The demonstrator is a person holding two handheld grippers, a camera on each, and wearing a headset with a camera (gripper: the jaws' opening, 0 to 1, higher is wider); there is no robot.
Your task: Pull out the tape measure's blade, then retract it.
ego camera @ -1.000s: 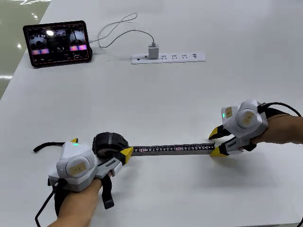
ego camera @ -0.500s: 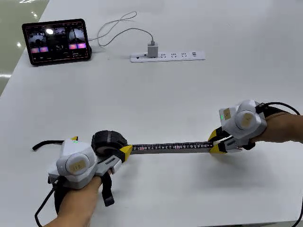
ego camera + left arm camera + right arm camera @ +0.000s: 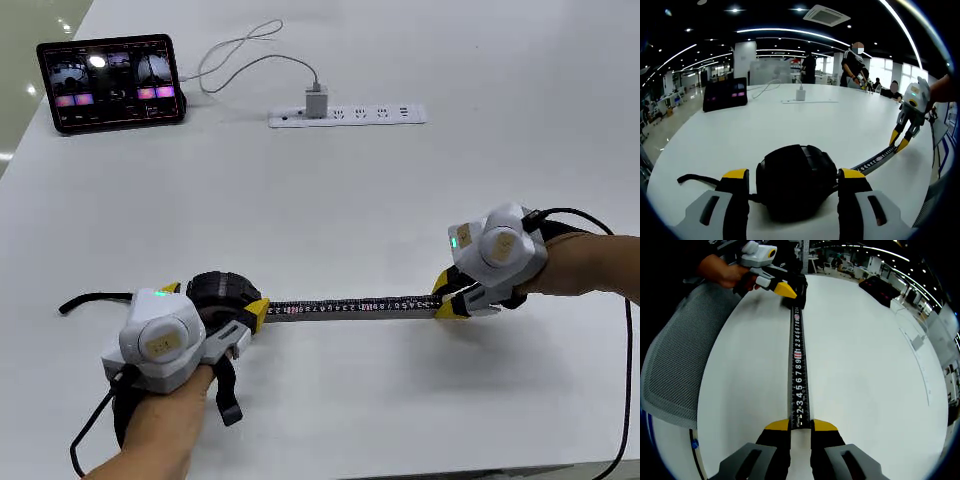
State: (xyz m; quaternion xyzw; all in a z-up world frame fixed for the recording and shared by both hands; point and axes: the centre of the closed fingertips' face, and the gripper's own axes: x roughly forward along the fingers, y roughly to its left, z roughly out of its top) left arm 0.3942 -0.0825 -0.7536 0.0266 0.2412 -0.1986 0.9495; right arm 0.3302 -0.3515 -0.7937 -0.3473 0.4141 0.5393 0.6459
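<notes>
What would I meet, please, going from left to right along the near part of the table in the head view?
black strap → left gripper, clamped on the tape measure case → blade, drawn out along the table → right gripper, closed on the blade's end

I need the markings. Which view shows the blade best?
The right gripper view: the blade runs up from the right gripper, numbers legible. The head view shows its whole length, numbers tiny; the left gripper view, a sliver beyond the case.
</notes>
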